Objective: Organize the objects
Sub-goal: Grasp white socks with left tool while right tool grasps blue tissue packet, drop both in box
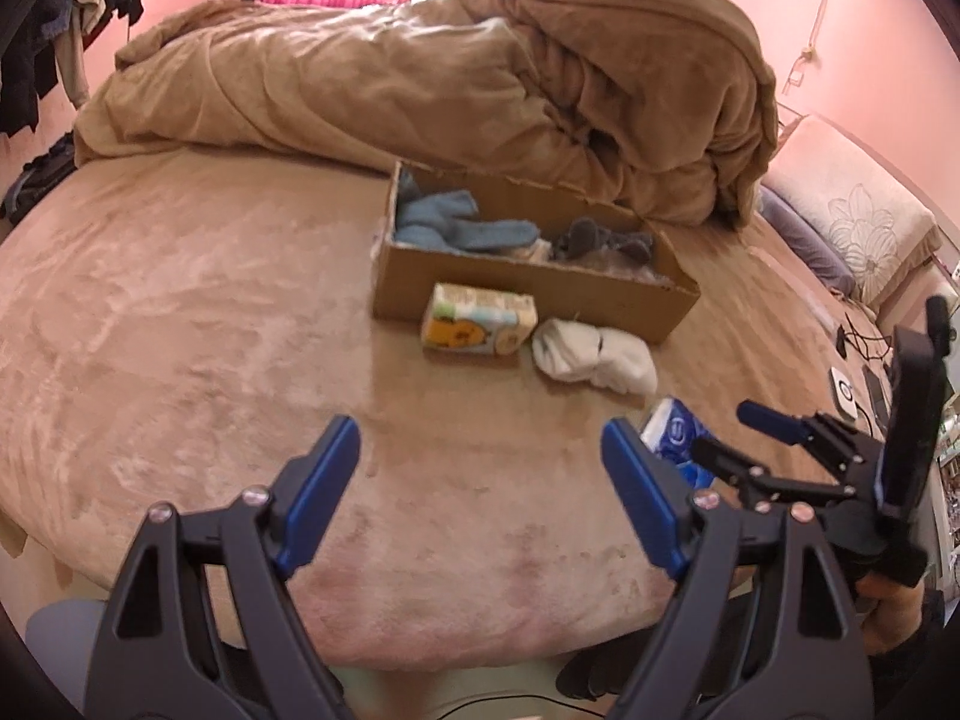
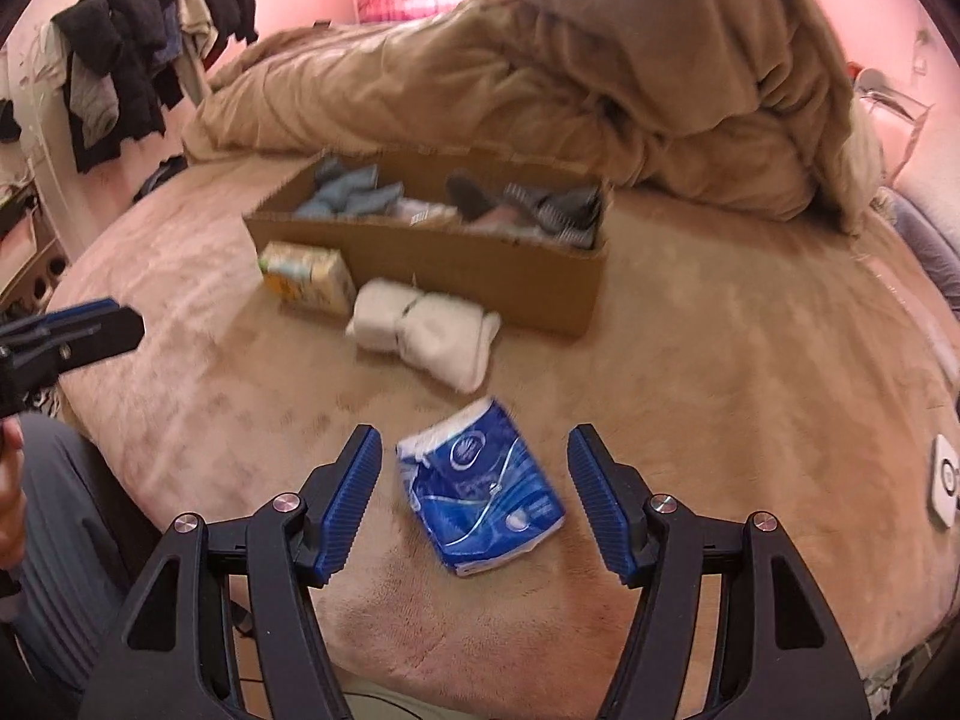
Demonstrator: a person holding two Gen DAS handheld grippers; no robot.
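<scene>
A cardboard box [image 1: 528, 294] [image 2: 480, 264] sits on the bed with blue socks [image 1: 456, 228] and grey socks [image 1: 606, 240] inside. In front of it lie a yellow tissue pack [image 1: 477, 327] [image 2: 312, 276] and a white sock bundle [image 1: 594, 357] [image 2: 426, 330]. A blue tissue pack [image 2: 480, 492] [image 1: 675, 435] lies nearer. My right gripper [image 2: 474, 450] is open, its fingers either side of the blue pack, just short of it. My left gripper [image 1: 480, 438] is open and empty over bare bed.
A heaped brown duvet [image 1: 480, 78] lies behind the box. Pillows [image 1: 852, 216] are at the right. A white device [image 2: 945, 480] and cables lie near the bed's right edge. Dark clothes [image 2: 138, 54] hang at the left.
</scene>
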